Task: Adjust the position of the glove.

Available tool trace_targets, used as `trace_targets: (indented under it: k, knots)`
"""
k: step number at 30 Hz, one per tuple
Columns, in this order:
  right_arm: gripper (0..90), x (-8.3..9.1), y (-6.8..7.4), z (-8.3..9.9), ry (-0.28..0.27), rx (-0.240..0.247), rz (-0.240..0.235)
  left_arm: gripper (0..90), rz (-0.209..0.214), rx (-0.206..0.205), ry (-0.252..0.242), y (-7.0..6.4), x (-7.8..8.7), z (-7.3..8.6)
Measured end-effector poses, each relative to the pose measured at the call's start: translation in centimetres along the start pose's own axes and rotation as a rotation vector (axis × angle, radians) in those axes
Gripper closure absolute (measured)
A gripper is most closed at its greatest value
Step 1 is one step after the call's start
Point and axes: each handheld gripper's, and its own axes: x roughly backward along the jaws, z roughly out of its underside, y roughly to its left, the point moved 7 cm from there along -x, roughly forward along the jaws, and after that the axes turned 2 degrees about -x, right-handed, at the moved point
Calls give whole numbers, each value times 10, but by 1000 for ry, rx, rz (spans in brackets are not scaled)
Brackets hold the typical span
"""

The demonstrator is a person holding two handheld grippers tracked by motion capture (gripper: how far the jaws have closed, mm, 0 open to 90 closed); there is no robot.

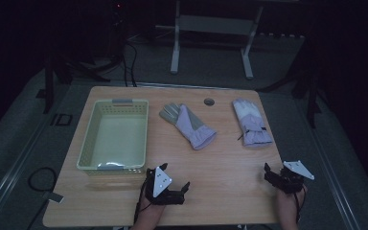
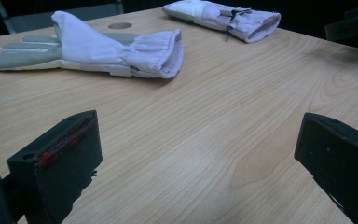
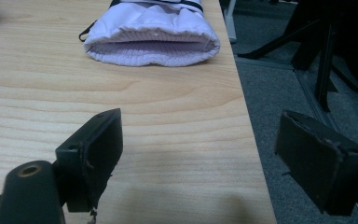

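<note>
Both grippers (image 1: 172,184) (image 1: 274,173) gaping (nothing held), two gloves (image 1: 189,125) (image 1: 251,122) beyond, basket (image 1: 87,143) left.

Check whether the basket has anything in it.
Empty, as far as visible: the basket shows a bare pale floor, and both gloves lie outside it on the table.

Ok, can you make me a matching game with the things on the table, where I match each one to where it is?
Things:
1. basket
2. middle glove
3. right glove
4. left gripper

Places:
A. by the table's right edge, cuff toward the person
B. near the front edge, jaws wide apart, holding nothing
C. on the left side of the table, nothing inside
D. lying slantwise in the middle, grey palm showing

Pairs: 1-C, 2-D, 3-A, 4-B
</note>
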Motion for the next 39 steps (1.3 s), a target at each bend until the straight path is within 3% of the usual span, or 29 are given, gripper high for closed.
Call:
trace_targets:
  k: [7, 15, 17, 22, 28, 30, 34, 39]
  knots:
    - [141, 4, -1, 0, -18, -36, -32, 7, -3, -6, 0, 0, 0, 0]
    - [137, 9, -3, -9, 47, -36, -54, 7, -4, -6, 0, -1, 0, 0]
    - [134, 10, -2, -16, 50, -20, -58, 7, -3, -9, 0, -1, 0, 0]
    - [120, 10, 1, -35, 49, 91, -9, 7, 0, -10, 0, -1, 0, 0]
    - [122, 15, 6, -68, -1, 85, -27, 7, 3, -4, 1, 0, 0, 0]
    - [138, 16, 8, -78, 13, 54, -66, 7, 4, -2, 1, 0, 0, 0]
    - [153, 16, 11, -98, -6, 77, -6, 7, 6, -1, 1, 0, 0, 0]
    - [121, 13, 25, -118, -12, 64, -68, 7, 9, -2, 1, 0, 0, 0]
